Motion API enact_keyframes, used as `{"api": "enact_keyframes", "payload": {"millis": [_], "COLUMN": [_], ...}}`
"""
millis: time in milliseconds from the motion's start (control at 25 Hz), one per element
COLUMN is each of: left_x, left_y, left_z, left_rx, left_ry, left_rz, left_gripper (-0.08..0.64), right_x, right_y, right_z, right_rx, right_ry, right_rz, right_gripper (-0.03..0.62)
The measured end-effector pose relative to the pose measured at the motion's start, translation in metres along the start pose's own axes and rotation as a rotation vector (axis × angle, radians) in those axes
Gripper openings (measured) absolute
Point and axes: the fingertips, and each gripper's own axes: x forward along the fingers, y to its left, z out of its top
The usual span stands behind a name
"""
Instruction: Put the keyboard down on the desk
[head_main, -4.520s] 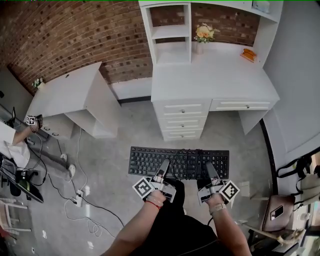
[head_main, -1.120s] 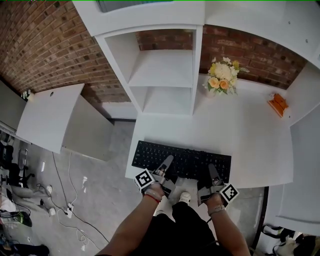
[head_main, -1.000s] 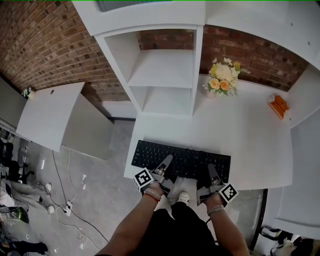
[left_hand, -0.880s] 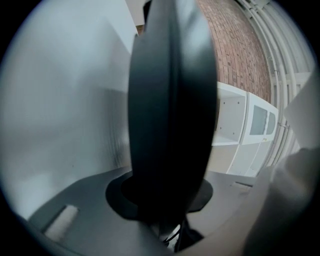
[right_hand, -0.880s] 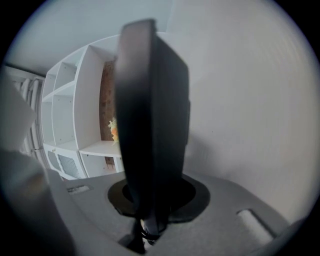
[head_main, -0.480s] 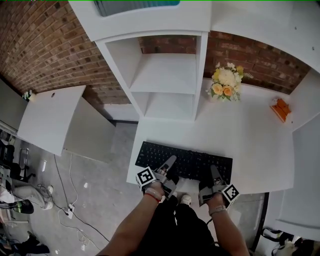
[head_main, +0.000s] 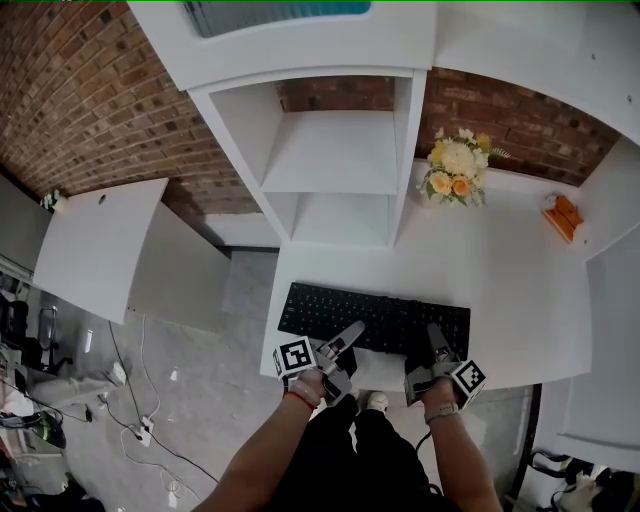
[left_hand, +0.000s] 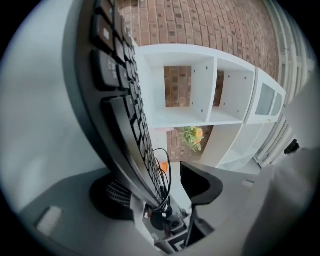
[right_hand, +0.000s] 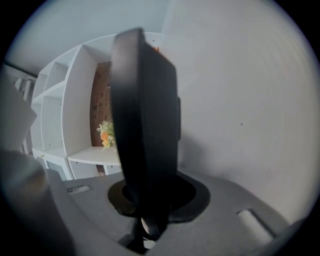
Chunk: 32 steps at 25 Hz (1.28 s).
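Rests the black keyboard (head_main: 375, 318) on the white desk (head_main: 510, 290), along the front edge, toward the left corner. Pinches the keyboard's front rim with the right gripper (head_main: 437, 338), jaws narrow and tight on it. Has just been opening the left gripper (head_main: 348, 335): wide now, rim between the jaws, one jaw well clear of it. Flowers (head_main: 457, 172) up by the back edge.

Home-office or study room. Evidence: white desk (head_main: 510, 290) at frame centre, with an open shelf unit (head_main: 335, 150) above it. Black keyboard (head_main: 375, 318) lies near its front edge; flowers (head_main: 455, 170) upper right. Red brick wall (head_main: 90, 90) upper left. Second white desk (head_main: 95, 245) at left. Trailing cables (head_main: 140, 425) on grey floor (head_main: 210, 380), lower left.
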Motion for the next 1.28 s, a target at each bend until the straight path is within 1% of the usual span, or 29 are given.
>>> {"api": "enact_keyframes", "payload": {"millis": [120,160,240,320,440,600,680,800,880,920,1000,1040,1080,1120,1160,1280], "left_x": [-0.004,-0.006,-0.009,-0.010,-0.013,-0.017,-0.019,-0.020,-0.019,-0.020,-0.021,-0.021,-0.021,-0.021,-0.019,-0.012], "left_y": [0.000,0.000,0.000,-0.003,-0.005,-0.006,-0.005,-0.004,-0.002,0.000,0.008,0.012,0.016,0.017,0.017,0.015], "left_z": [-0.011,-0.013,-0.013,-0.015,-0.020,-0.027,-0.032,-0.031,-0.030,-0.031,-0.031,-0.029,-0.027,-0.026,-0.025,-0.030], "left_rx": [0.079,0.102,0.132,0.161,0.214,0.301,0.379,0.534,0.638,0.696,0.827,0.885,0.928,0.953,0.964,0.975], "left_ry": [0.077,0.092,0.109,0.134,0.190,0.267,0.309,0.348,0.372,0.385,0.398,0.395,0.382,0.366,0.354,0.350], "left_rz": [0.016,0.023,0.031,0.029,0.031,0.055,0.078,0.135,0.179,0.208,0.283,0.325,0.362,0.391,0.404,0.410], "left_gripper": [0.273,0.262,0.256,0.269,0.278,0.270,0.244,0.196,0.181,0.174,0.133,0.107,0.057,-0.001,0.000,0.000], "right_x": [0.005,0.007,0.011,0.014,0.016,0.021,0.023,0.026,0.028,0.028,0.028,0.027,0.027,0.027,0.027,0.029], "right_y": [0.000,-0.001,-0.003,-0.004,-0.003,-0.002,-0.001,-0.001,-0.003,-0.005,-0.002,0.000,0.001,0.001,0.001,0.001], "right_z": [0.000,0.000,0.001,0.001,0.001,0.003,0.005,0.006,0.008,0.009,0.008,0.007,0.006,0.006,0.006,0.006], "right_rx": [0.017,0.022,0.033,0.040,0.049,0.050,0.050,0.052,0.061,0.063,0.057,0.054,0.053,0.051,0.049,0.046], "right_ry": [0.001,0.002,0.003,0.001,-0.005,-0.004,-0.006,-0.002,0.002,0.003,0.004,0.006,0.010,0.014,0.017,0.032], "right_rz": [-0.010,-0.014,-0.018,-0.030,-0.058,-0.065,-0.067,-0.072,-0.068,-0.066,-0.074,-0.076,-0.075,-0.073,-0.073,-0.068], "right_gripper": [0.066,0.066,0.066,0.065,0.064,0.064,0.064,0.064,0.064,0.064,0.064,0.064,0.064,0.066,0.066,0.069]}}
